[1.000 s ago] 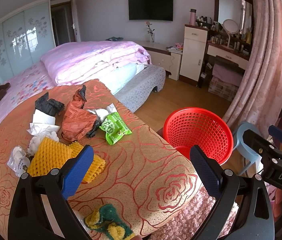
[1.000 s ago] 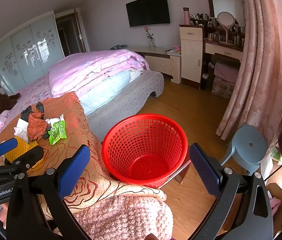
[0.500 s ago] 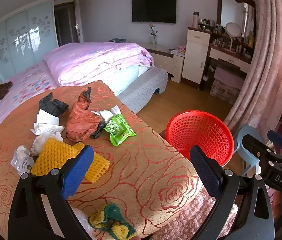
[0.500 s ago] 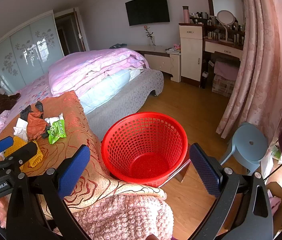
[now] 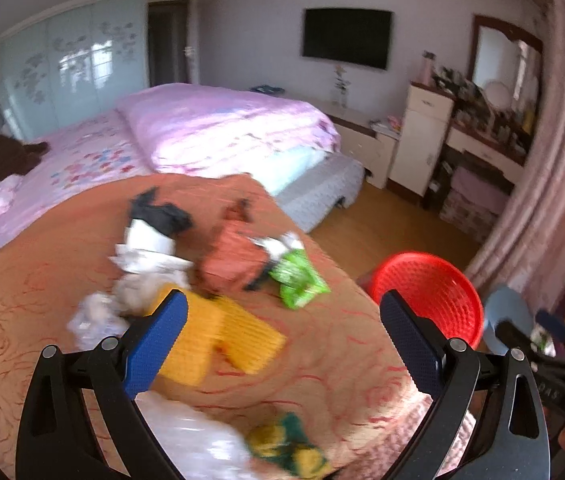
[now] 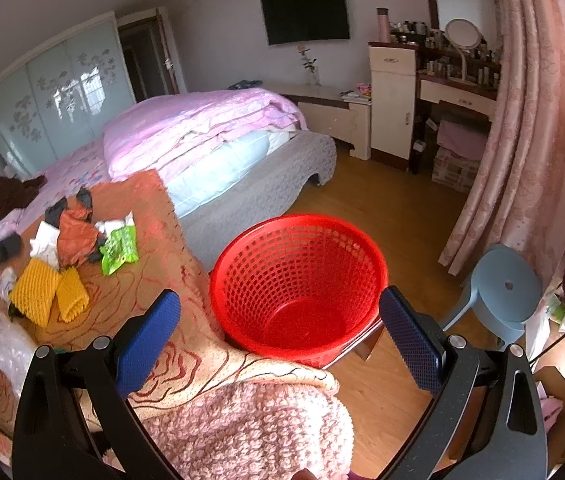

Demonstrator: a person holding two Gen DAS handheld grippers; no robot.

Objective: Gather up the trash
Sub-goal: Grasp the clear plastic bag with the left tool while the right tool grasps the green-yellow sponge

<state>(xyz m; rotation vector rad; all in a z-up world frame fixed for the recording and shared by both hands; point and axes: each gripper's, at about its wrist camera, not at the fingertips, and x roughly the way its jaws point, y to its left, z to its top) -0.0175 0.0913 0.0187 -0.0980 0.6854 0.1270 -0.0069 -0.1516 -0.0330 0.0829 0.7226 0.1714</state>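
Nothing collected yet: red basket (image 6: 298,280) sits empty, trash pile (image 5: 202,264) untouched on the bed cover (image 5: 322,360); left gripper (image 5: 280,340) and right gripper (image 6: 280,340) both gape, empty.

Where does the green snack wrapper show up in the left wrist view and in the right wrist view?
Left wrist view: the green wrapper lies near the middle, on the orange bedspread, right of the rust-coloured bag.
Right wrist view: the wrapper sits at the left, on the same bedspread, left of the basket.
Shared landmark: the red basket, to the wrapper's right in both views.
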